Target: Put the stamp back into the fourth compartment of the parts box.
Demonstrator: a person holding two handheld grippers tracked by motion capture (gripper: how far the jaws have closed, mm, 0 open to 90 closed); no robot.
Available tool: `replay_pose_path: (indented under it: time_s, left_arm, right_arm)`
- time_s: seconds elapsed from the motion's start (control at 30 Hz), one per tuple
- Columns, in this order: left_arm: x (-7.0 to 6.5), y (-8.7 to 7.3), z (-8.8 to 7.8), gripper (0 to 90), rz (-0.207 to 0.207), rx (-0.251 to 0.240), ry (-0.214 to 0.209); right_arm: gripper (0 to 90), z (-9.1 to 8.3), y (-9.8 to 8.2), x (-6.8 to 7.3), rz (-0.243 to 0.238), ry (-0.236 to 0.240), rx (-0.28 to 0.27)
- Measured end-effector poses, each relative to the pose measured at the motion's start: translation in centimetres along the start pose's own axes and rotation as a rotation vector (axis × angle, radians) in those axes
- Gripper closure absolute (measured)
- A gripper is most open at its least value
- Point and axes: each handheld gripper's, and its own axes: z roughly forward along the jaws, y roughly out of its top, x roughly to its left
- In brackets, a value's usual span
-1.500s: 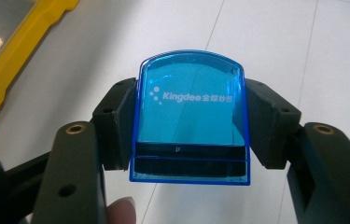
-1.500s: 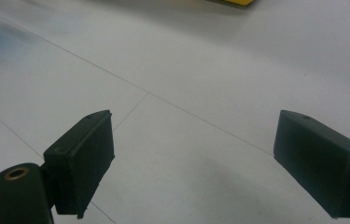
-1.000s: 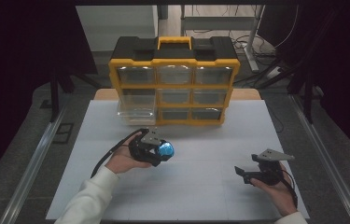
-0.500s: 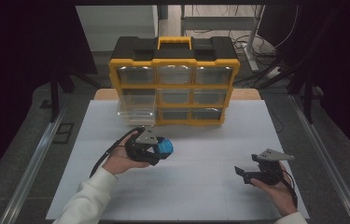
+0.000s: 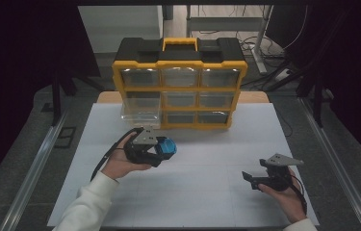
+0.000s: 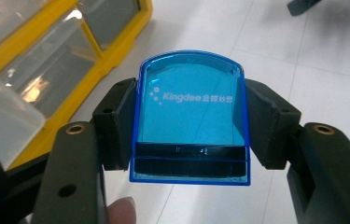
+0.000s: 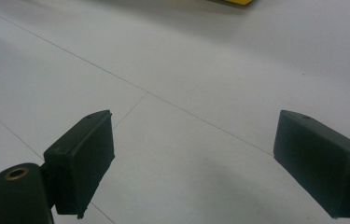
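- Just in front of the yellow-and-black drawer organizer (image 5: 179,82), toward its left end, we see the left gripper (image 5: 161,147) clamped on a blue translucent plastic piece (image 5: 167,146).
- From the left gripper view, we see both black pads (image 6: 116,123) pressing the flat sides of that blue piece (image 6: 191,112), which carries white "Kingdee" lettering and has a dark band near its lower edge.
- At the organizer's lower left, we see one clear drawer (image 5: 140,107) pulled out over the white tabletop (image 5: 202,192), just beyond the held piece.
- Well apart from the organizer, off to its front right, we see the right gripper (image 5: 251,179) held low over the tabletop in the person's right hand (image 5: 286,197).
- From the right gripper view, we see its jaws standing wide apart with bare white surface between them.
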Motion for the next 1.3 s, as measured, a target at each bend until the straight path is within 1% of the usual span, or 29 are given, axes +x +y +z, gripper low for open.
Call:
replay_pose_path:
  time_s: [0.2,0.23,0.33,0.43,0.5,0.53,0.77,0.87,0.93,1.0,1.1,1.3]
  left_arm:
    - [0.2,0.3,-0.7,41.1,-0.022,-0.025,0.017]
    - [0.3,0.3,-0.8,41.1,-0.018,-0.027,0.021]
    - [0.4,0.4,-1.1,41.1,-0.025,-0.040,0.024]
    - [0.5,0.5,-1.4,41.2,-0.041,-0.048,0.037]
    - [0.5,0.6,-1.5,41.1,-0.050,-0.057,0.038]
    - [0.6,0.6,-1.6,41.2,-0.046,-0.059,0.041]
    - [0.9,0.9,-2.1,41.1,-0.076,-0.087,0.050]
    - [0.9,1.0,-2.3,41.1,-0.077,-0.097,0.057]
    - [0.8,1.2,-2.5,41.2,-0.084,-0.109,0.058]
    - [0.9,1.3,-2.7,41.1,-0.082,-0.110,0.062]
    - [1.0,1.5,-2.9,41.2,-0.090,-0.117,0.071]
    - [1.3,2.0,-3.3,41.1,-0.095,-0.140,0.072]
  right_arm:
    - [12.6,0.0,0.0,0.0,0.000,-0.001,-0.001]
    - [12.6,0.0,0.0,0.0,-0.002,-0.001,0.000]
    - [12.6,0.0,0.0,0.0,0.001,-0.001,0.000]
    - [12.6,0.0,0.0,0.0,0.000,0.000,0.002]
    - [12.6,0.0,0.0,0.0,0.000,0.000,0.002]
    - [12.6,0.0,0.0,0.0,0.000,0.001,0.002]
    - [12.6,0.1,0.0,0.0,0.001,0.001,0.003]
    - [12.6,0.1,0.0,0.0,0.000,0.002,0.003]
    - [12.6,0.1,0.0,0.0,0.002,0.004,0.002]
    - [12.6,0.0,0.0,0.0,0.001,0.005,-0.002]
    - [12.6,0.1,0.1,0.0,0.000,0.006,-0.002]
    - [12.6,0.0,0.1,0.0,0.003,0.006,-0.004]
